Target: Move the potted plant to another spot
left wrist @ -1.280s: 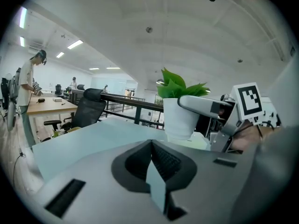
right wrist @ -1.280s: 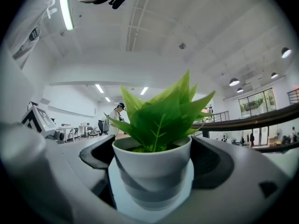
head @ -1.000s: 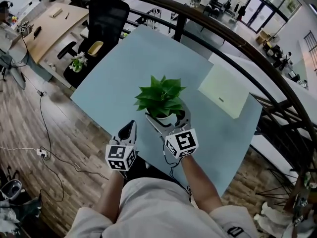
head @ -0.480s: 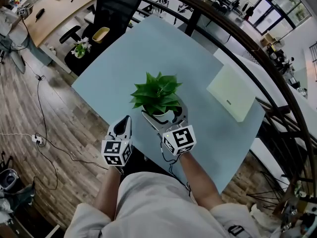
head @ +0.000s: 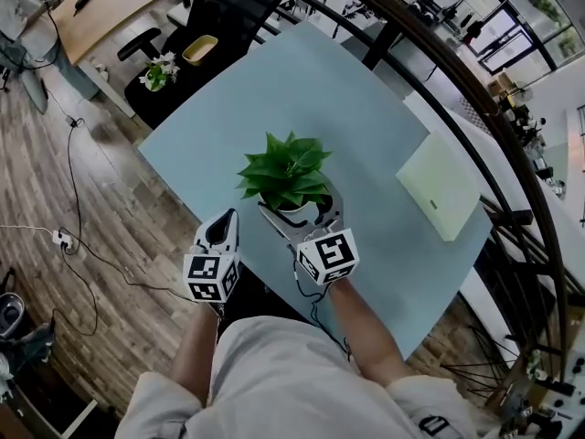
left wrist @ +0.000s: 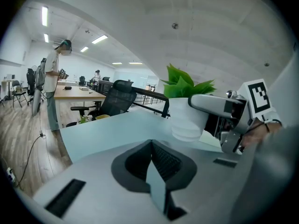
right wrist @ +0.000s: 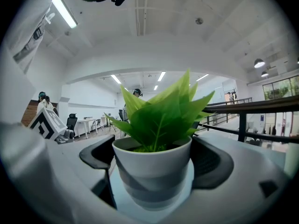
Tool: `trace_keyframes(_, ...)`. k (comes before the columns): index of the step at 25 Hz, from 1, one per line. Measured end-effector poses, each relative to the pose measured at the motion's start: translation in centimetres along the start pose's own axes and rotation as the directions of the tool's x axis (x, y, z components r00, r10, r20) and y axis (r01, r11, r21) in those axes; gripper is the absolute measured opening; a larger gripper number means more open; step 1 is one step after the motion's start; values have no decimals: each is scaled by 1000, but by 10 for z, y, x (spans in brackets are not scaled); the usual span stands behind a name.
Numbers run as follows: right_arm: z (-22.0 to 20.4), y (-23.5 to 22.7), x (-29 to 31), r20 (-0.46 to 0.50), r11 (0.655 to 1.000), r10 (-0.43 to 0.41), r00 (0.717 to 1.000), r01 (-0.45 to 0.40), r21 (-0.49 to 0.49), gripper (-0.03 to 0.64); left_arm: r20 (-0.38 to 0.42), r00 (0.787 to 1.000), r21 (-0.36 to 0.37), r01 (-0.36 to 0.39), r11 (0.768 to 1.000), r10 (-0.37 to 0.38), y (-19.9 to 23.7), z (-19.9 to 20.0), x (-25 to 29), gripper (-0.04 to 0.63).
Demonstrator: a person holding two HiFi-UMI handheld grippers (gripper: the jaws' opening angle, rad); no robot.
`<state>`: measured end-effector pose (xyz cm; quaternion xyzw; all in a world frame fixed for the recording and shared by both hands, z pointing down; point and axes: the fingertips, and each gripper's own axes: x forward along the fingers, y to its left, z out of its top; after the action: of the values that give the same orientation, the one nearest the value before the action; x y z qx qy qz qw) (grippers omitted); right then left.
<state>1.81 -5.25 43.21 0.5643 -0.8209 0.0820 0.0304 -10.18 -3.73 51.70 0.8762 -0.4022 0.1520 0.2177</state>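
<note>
Your right gripper [head: 300, 208] is clamped on the white round pot of the green-leaved potted plant [head: 289, 183], one jaw on either side of the pot wall. The plant stands close to the near edge of the pale blue square table top [head: 274, 90]. Beyond the plant, bare table runs to the far corner. To the right a flat, pale green rectangular box [head: 439, 187] lies well apart from the pot, near the curved black railing [head: 475, 80] along that side. Your left gripper [head: 226, 229] has its jaws closed together on nothing. It is held at the table's near edge, just left of the plant, with the wood-plank floor [head: 55, 181] below. Only the head view shows that open table and a black office chair [head: 238, 7] at the far edge. The left gripper view shows the pot from the side with one right jaw across its wall, though you cannot tell there whether the base touches the table. It also shows a person [left wrist: 58, 78] standing by a long wooden desk [left wrist: 77, 93] far off. The right gripper view shows both dark pads against the pot. The only print is the black-and-white square markers on the gripper cubes.
</note>
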Motion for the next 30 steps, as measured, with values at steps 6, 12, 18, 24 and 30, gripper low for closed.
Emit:
trace_keyframes(6, -9, 8, 21, -29, 999, 31, 999, -31, 7, 506, -5, 1000, -23, -28, 999, 28, 19, -1, 0, 12)
trace_keyframes(12, -21, 20, 51, -56, 998, 64, 996, -63, 21, 506, -24, 998, -39, -58, 998, 57, 48, -4, 0, 12)
trace_keyframes(18, -32, 32, 73, -80, 995, 98, 992, -96, 31, 506, -33, 996, -53, -90, 995, 88, 70, -5, -4, 12)
trace_keyframes(24, -45, 38, 98, -106, 992, 123, 987, -119, 43, 506, -43, 993, -62, -116, 991, 113, 90, -6, -6, 12)
trace_keyframes(30, -59, 46, 120, -134, 988, 151, 979, -147, 42, 506, -54, 988, -83, -150, 985, 146, 110, -12, -8, 12)
